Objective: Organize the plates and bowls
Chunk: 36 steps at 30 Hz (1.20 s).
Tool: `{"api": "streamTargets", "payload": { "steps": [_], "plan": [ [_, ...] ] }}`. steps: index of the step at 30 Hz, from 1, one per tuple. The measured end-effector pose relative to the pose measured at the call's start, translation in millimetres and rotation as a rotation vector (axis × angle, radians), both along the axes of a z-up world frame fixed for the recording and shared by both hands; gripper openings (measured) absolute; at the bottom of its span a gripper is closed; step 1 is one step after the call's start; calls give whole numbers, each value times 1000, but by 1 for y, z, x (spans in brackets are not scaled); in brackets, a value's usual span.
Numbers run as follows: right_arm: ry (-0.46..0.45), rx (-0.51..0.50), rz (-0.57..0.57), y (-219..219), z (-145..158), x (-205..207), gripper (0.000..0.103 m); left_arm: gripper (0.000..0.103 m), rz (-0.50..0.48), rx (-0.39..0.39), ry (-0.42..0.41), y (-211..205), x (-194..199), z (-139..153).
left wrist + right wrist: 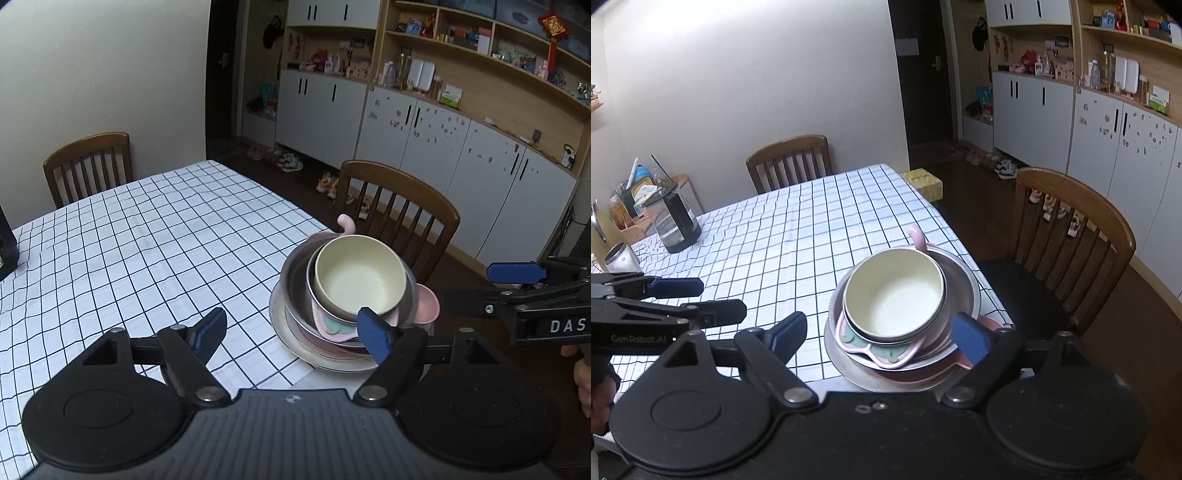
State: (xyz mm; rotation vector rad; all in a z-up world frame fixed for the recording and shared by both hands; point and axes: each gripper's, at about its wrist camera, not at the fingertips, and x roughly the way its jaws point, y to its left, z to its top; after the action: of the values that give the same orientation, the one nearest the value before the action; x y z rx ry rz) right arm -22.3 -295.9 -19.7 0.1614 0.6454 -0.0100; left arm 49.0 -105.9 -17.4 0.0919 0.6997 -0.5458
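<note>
Topmost, a smooth round cream bowl (360,277) nests in steel.

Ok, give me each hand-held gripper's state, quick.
Left hand-held gripper: open, holding nothing.
Right hand-held gripper: open, holding nothing; the stack of dishes sits on the table beyond it.

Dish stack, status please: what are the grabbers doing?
Left gripper open, empty. Right gripper open, empty. Stack sits nested at table corner, cream bowl on top. Nothing blocking.
</note>
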Motion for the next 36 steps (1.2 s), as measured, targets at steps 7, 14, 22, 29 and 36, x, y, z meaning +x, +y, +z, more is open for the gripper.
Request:
{"api": "streamTargets", "payload": {
  "steps": [7,14,22,29,36],
  "plan": [
    [-59,-6,-9,13,6,-26,102,103,11,-39,-21,9,-21,3],
    [-95,0,-27,21,13,-45,103,103,53,-61,-14,17,-33,7],
    [-98,5,-47,28,15,-59,103,103,58,-74,1,19,-43,10],
    [-91,17,-88,28,15,-64,103,103,70,-90,13,19,-48,10],
    [-69,38,-98,27,13,-66,103,103,74,-76,-15,18,-52,14]
  ]
}}
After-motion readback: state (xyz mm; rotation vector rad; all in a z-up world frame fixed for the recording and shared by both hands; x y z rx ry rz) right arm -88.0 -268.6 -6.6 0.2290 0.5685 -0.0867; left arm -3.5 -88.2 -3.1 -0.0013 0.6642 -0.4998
